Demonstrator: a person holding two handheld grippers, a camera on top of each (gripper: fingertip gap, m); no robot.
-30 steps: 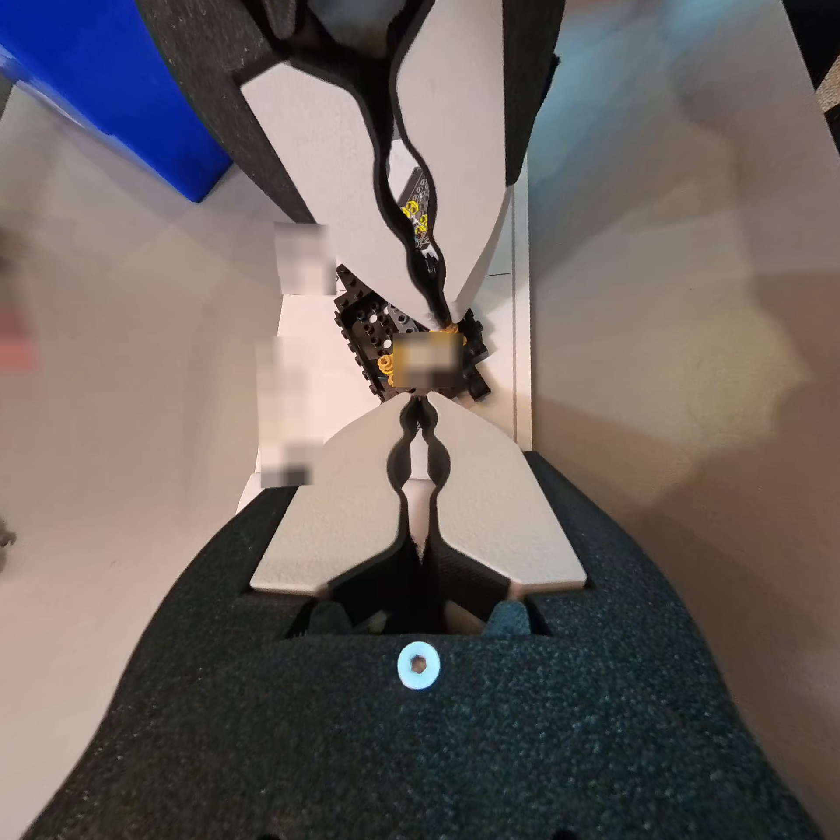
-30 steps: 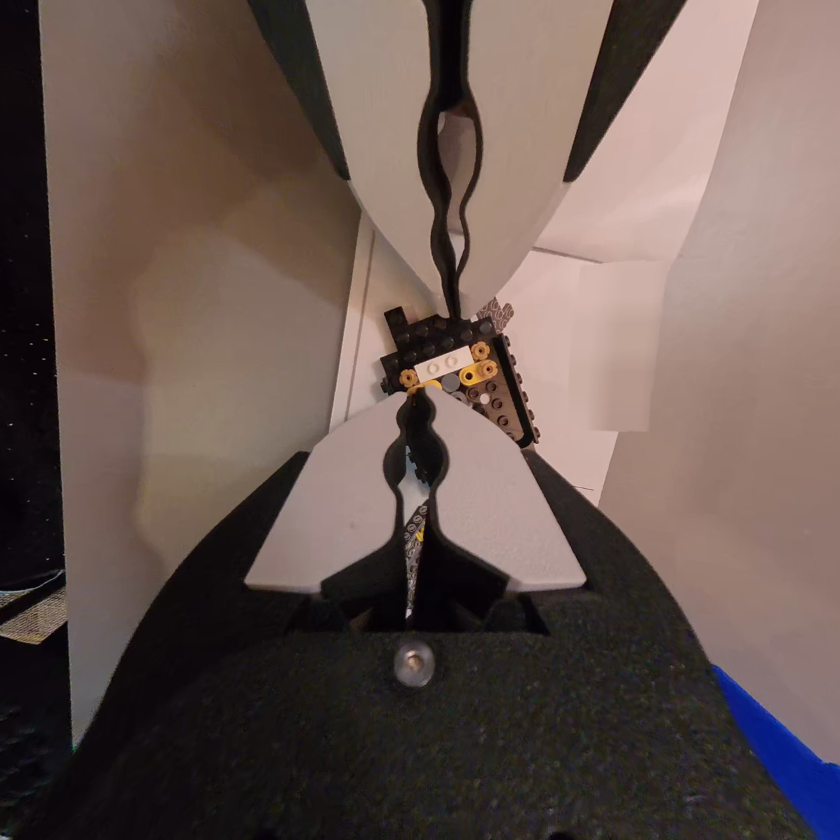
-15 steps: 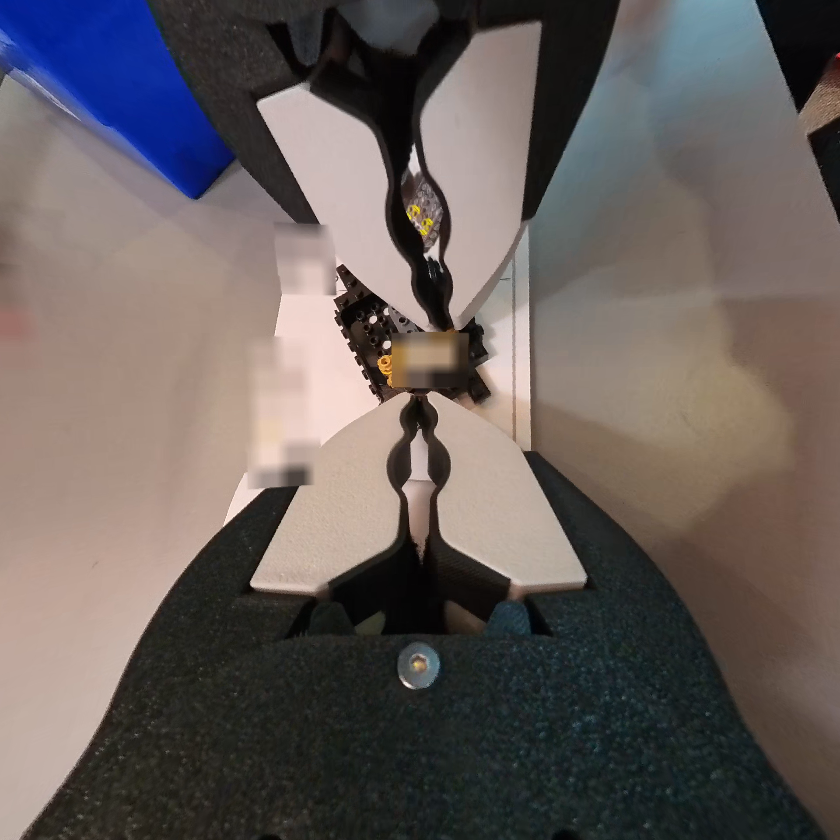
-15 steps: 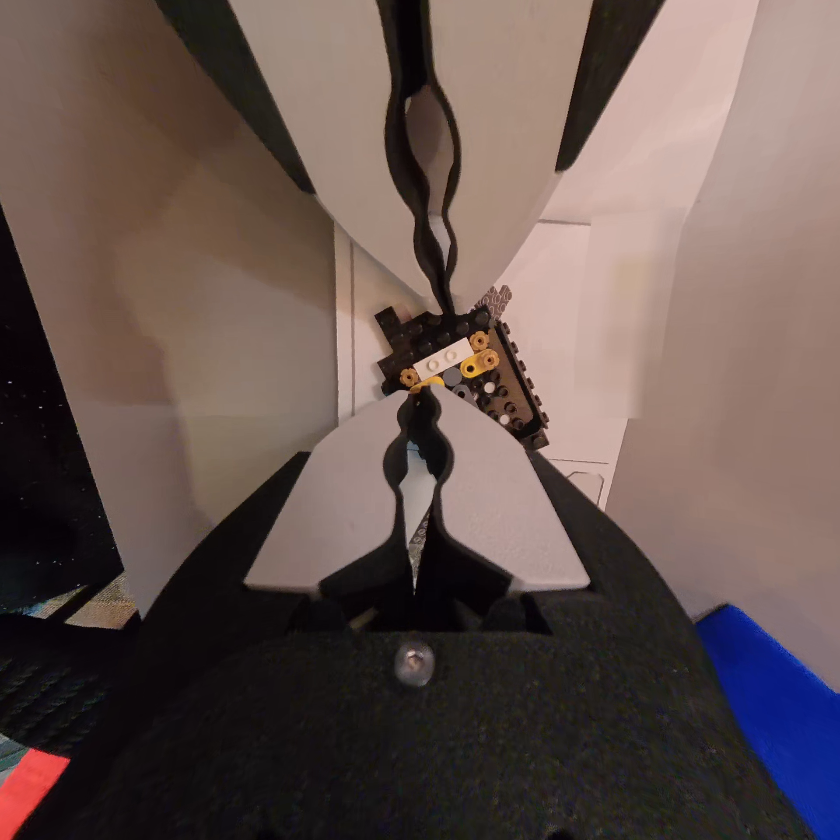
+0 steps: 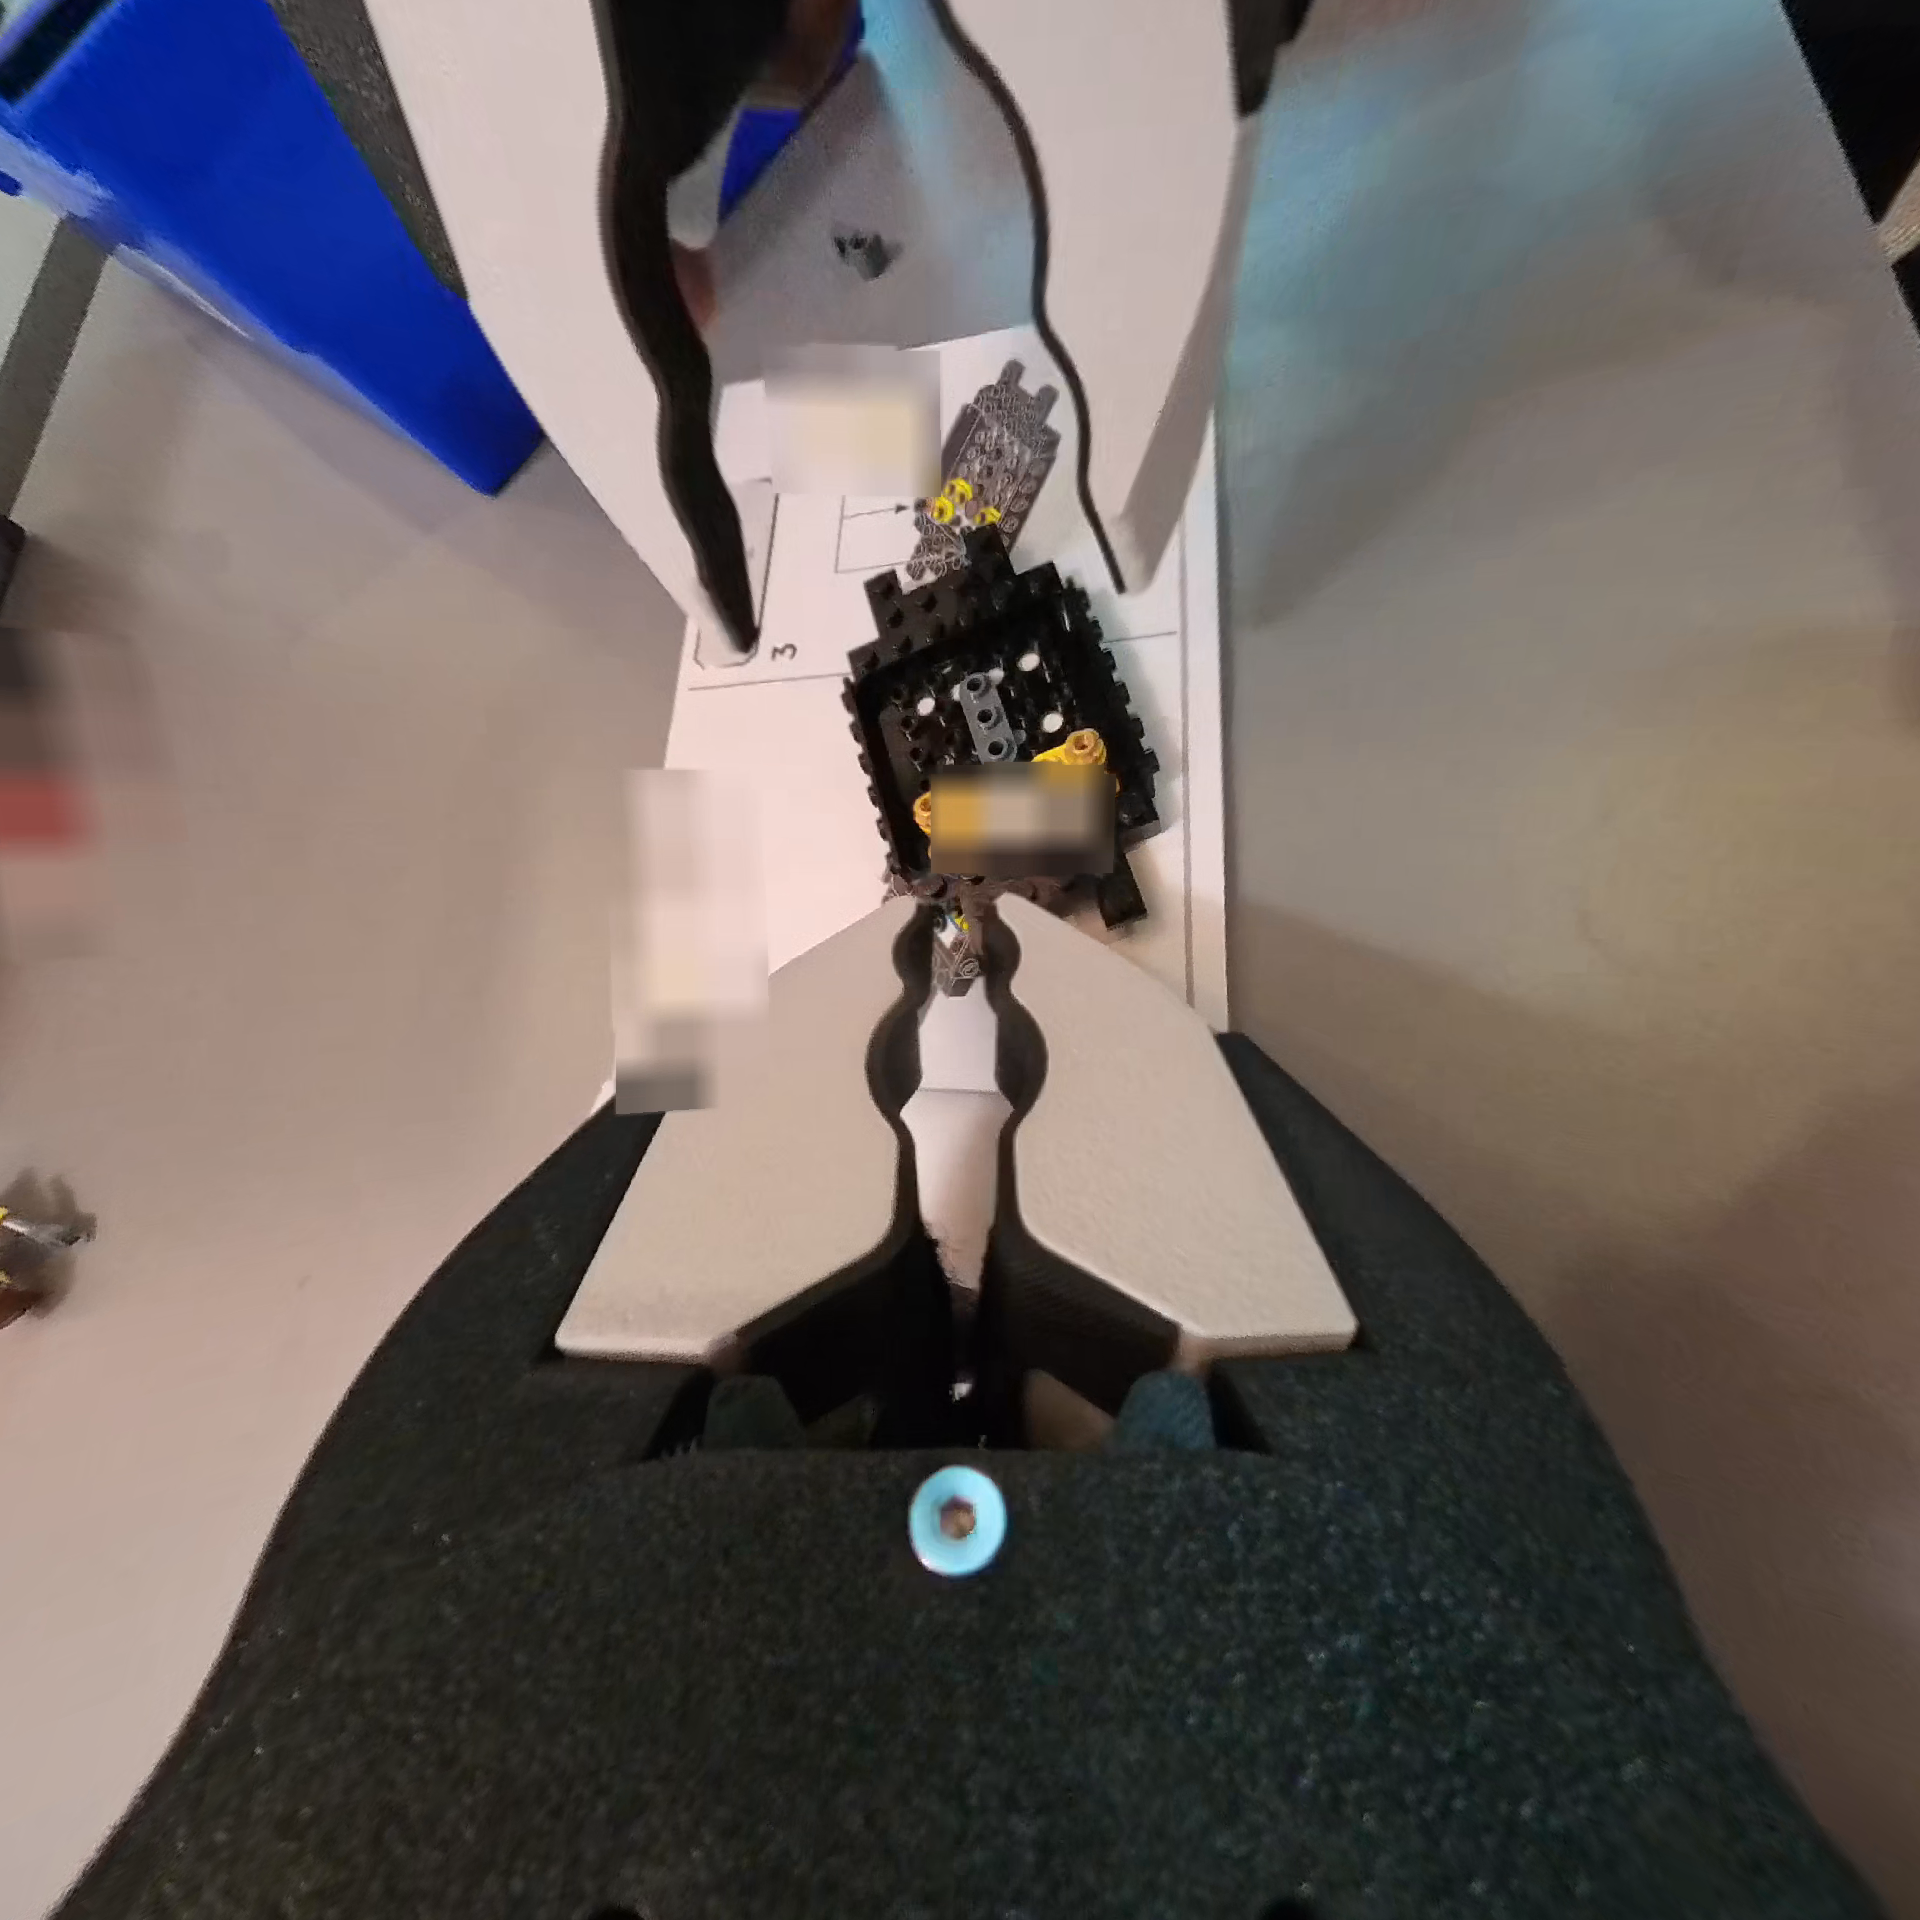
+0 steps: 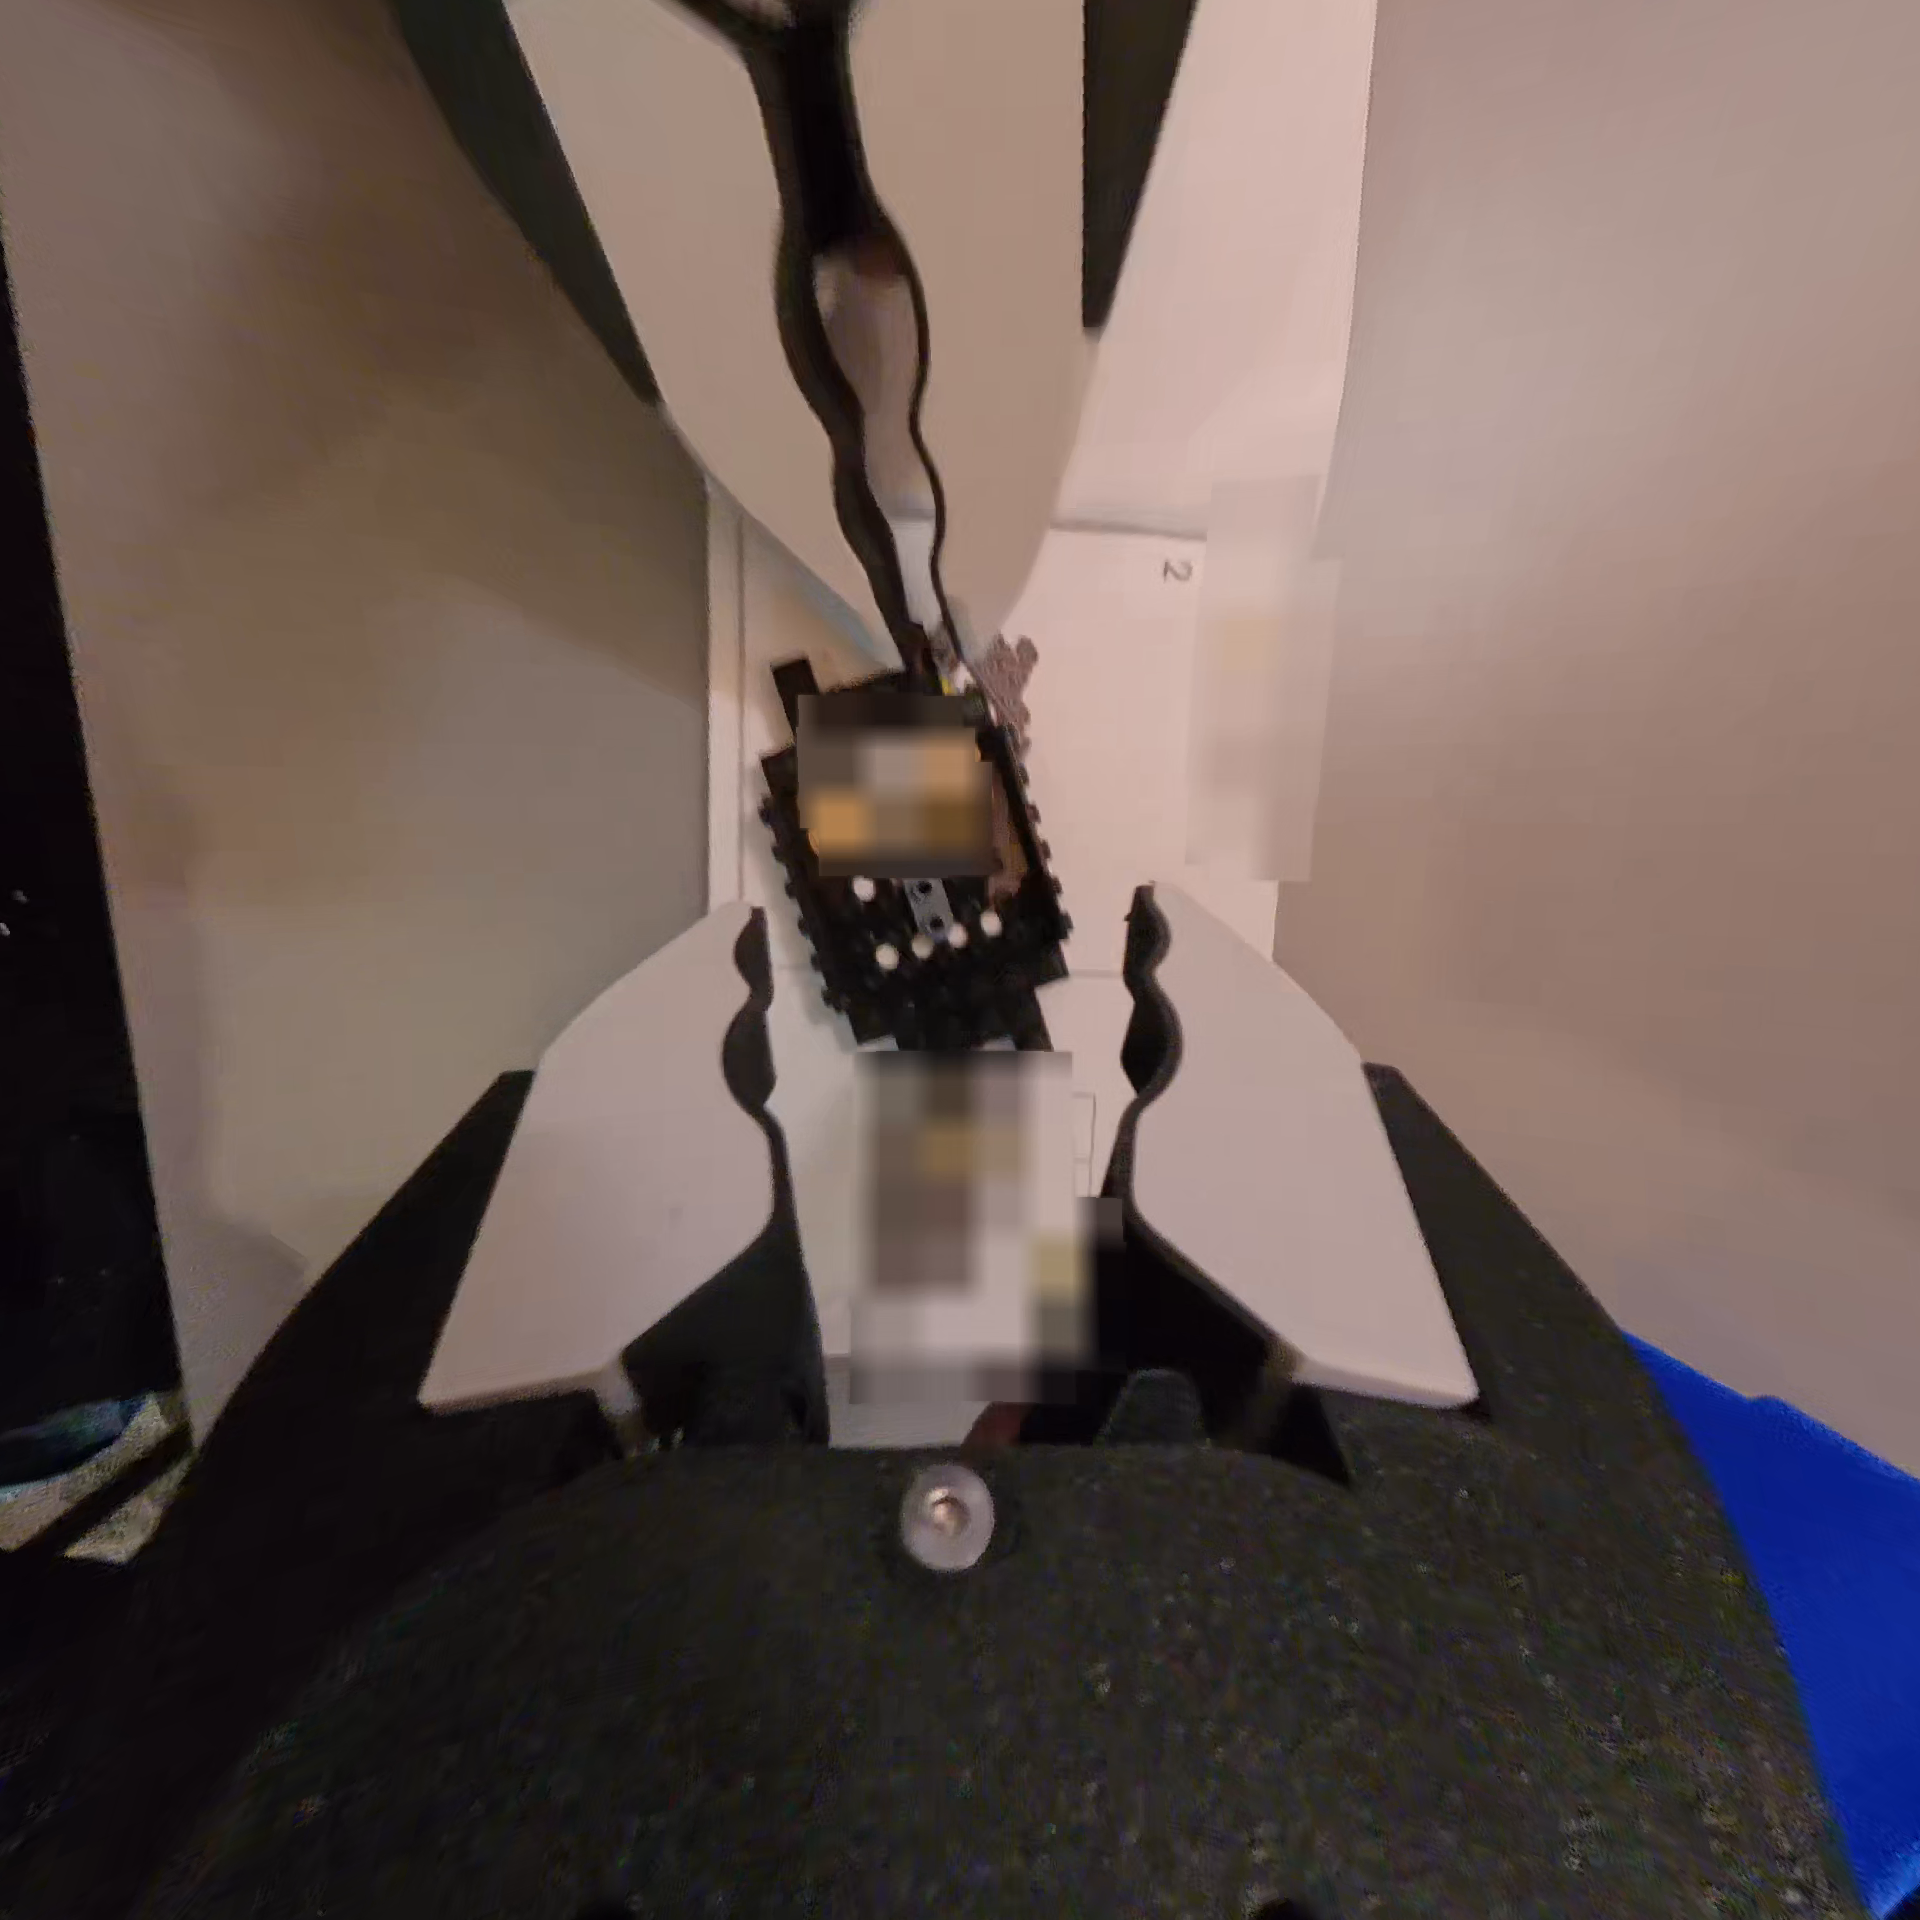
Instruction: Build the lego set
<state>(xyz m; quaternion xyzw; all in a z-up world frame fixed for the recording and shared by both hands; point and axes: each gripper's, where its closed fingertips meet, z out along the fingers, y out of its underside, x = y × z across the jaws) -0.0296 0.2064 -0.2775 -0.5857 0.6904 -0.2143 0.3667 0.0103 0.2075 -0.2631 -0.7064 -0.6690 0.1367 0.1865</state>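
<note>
Brick model [image 5: 992,727], 1 black studded build on 1 paper sheet [image 5: 790,831]: left gripper [image 5: 956,920] jaws pinch its dark-grey end, right gripper [image 6: 945,914] jaws gape.

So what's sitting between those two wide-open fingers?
In the right wrist view, the near end of the black brick model on white paper, untouched by the right gripper.

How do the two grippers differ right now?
The right gripper stands wide open with nothing between its fingers; the left gripper is nearly closed, pinching a small grey brick piece at the edge of the black brick model. Both have pale fingers and point at that model.
</note>
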